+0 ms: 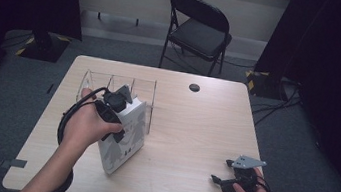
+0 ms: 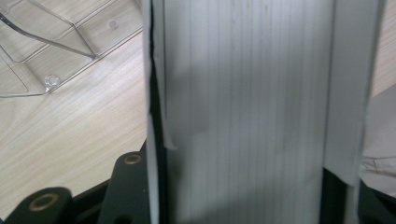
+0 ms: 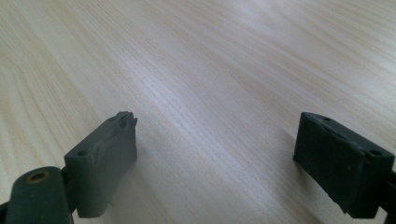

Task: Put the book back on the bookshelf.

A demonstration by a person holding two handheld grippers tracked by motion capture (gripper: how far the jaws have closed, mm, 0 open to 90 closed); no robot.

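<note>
A thick white book [image 1: 125, 146] with grey figures on its cover stands tilted on the wooden table [image 1: 194, 129], left of centre. My left gripper [image 1: 120, 128] comes down on its top and is shut on it. In the left gripper view the book's page edges [image 2: 243, 112] stand between the two black jaws of the left gripper [image 2: 236, 198]. My right gripper [image 1: 217, 180] rests low on the table near the front right corner. Its jaws stand wide apart in the right gripper view, right gripper [image 3: 215, 149] with bare wood between its fingers [image 3: 107, 158].
A clear plastic rack [image 1: 119, 86] with upright dividers stands just behind the book, its base [image 2: 42, 56] close to the left jaw. A small black round cap [image 1: 194, 87] sits in the table's far side. A black folding chair [image 1: 198, 29] stands beyond the table.
</note>
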